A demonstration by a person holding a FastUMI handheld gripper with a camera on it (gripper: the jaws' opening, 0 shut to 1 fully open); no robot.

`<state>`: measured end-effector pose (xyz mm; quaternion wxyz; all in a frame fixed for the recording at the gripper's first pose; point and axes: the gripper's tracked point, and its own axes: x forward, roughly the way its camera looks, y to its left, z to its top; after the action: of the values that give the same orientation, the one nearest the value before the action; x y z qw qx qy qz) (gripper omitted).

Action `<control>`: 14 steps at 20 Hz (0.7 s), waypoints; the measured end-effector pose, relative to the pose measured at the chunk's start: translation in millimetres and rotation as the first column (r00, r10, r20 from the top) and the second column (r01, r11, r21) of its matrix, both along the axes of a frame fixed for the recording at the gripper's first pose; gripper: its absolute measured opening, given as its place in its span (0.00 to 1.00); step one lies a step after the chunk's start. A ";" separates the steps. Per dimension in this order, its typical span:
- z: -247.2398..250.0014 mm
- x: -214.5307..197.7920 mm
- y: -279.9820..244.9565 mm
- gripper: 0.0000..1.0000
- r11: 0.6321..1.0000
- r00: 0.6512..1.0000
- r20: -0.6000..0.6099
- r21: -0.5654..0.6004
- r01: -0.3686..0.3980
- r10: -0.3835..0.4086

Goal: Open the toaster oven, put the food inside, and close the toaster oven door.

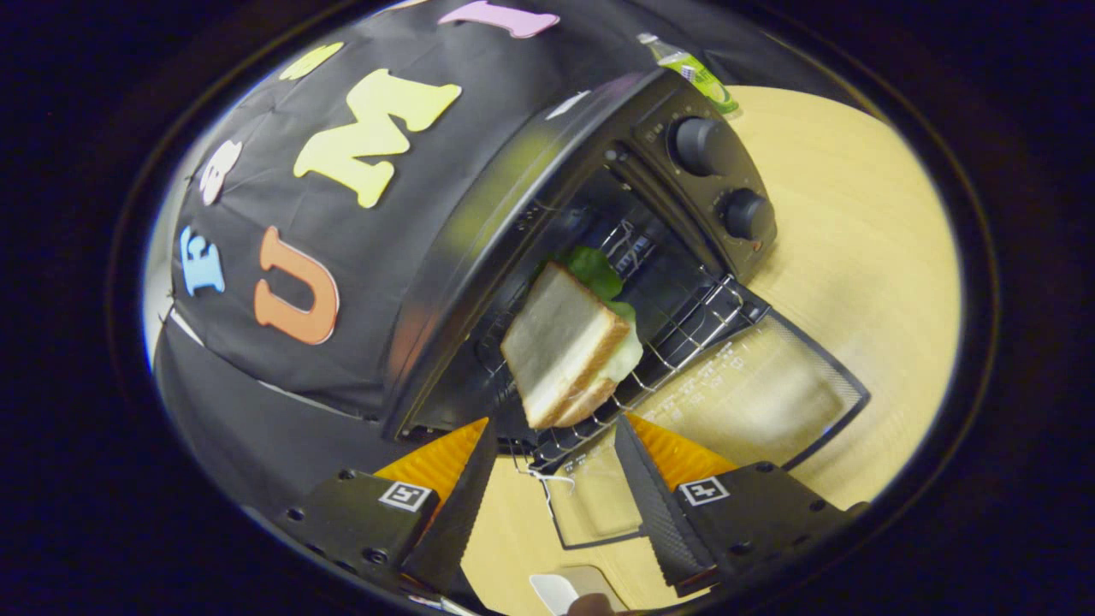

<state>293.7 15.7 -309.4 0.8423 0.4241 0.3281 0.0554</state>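
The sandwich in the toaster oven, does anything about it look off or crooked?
The sandwich sits on the wire rack near the front, turned askew to the toaster oven, lettuce poking out. The glass door lies open. The gripper is open, just short of the sandwich, touching nothing.

1. Oven (479, 257) mouth open; door (753, 402) dropped flat onto the surface (855, 257), taking up the room right in front.
2. Sandwich (569, 346) sitting on the rack (684, 329) near the mouth, blocking the way deeper in.
3. Claw (552, 441) spread wide, touching nothing, sandwich just ahead of the gap.
4. Knobs (723, 175) jutting out beside the mouth; bottle (693, 73) beyond them.
5. Bare surface past the door and knobs.
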 end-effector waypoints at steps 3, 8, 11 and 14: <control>18.6 -30.9 -3.5 0.91 0.988 0.997 0.042 -0.145 -0.056 0.063; 39.0 -82.4 -18.6 1.00 0.923 0.987 0.066 -0.369 -0.113 0.148; 33.1 -107.0 -23.9 1.00 0.885 0.984 0.046 -0.445 -0.135 0.173; 19.5 -128.5 -23.1 1.00 0.857 0.977 0.011 -0.483 -0.183 0.215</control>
<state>165.2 -7.4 -289.9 0.9207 0.1646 0.3462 0.0729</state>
